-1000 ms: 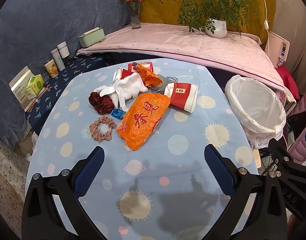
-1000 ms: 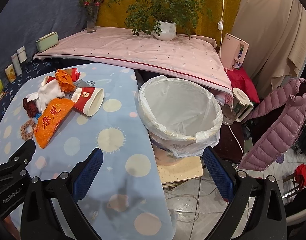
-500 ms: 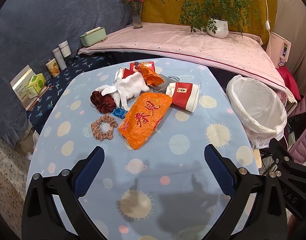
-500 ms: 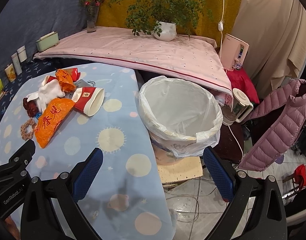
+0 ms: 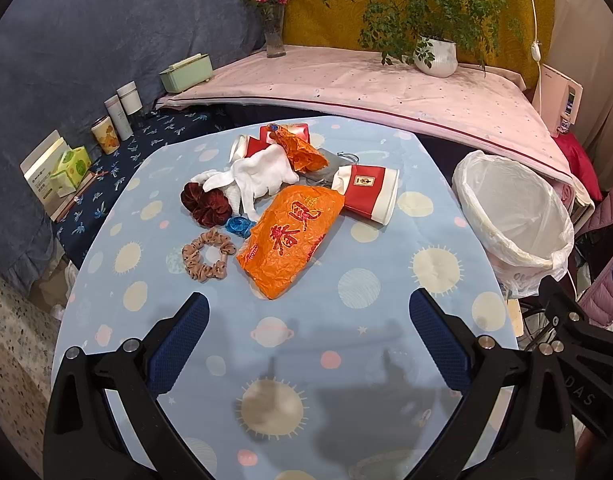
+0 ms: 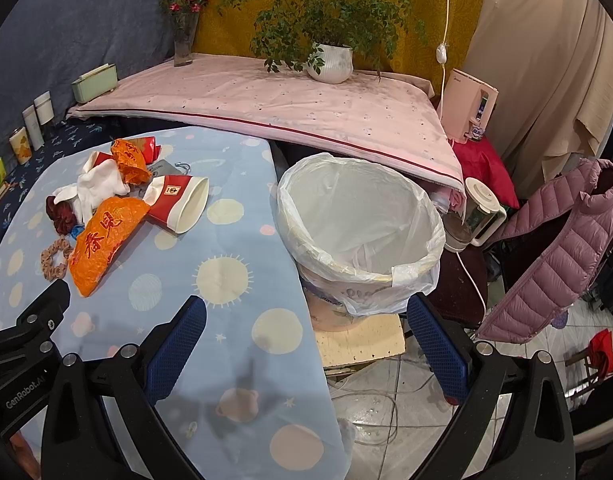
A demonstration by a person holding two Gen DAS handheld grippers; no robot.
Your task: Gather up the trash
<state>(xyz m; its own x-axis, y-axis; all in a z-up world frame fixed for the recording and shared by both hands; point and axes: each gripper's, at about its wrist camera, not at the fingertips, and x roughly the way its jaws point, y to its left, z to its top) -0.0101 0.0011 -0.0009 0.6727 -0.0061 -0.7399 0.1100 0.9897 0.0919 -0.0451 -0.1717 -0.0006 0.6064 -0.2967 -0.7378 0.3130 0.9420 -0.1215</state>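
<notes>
A pile lies on the blue planet-print table (image 5: 366, 352): a large orange plastic bag (image 5: 292, 238) (image 6: 106, 238), a red-and-white paper cup on its side (image 5: 368, 192) (image 6: 178, 204), a smaller crumpled orange wrapper (image 5: 302, 150) (image 6: 130, 162), a white glove (image 5: 258, 178), a dark red scrunchie (image 5: 204, 204), a tan scrunchie (image 5: 208, 256) and a small blue item (image 5: 238, 226). A bin lined with a white bag (image 5: 514, 216) (image 6: 358, 236) stands off the table's right edge. My left gripper (image 5: 308, 320) hangs open above the near table. My right gripper (image 6: 306, 320) is open near the bin.
A pink-covered shelf (image 6: 266, 100) behind holds a potted plant (image 6: 330, 60), a flower vase (image 5: 274, 40) and a green box (image 5: 184, 72). Cups and boxes (image 5: 114, 120) line the left ledge. A pink jacket (image 6: 558, 248), a kettle (image 6: 478, 212) and floor cables sit right.
The left wrist view has shifted slightly, so the pile sits a touch lower and further right. The right gripper has barely moved. Both stay open and empty.
</notes>
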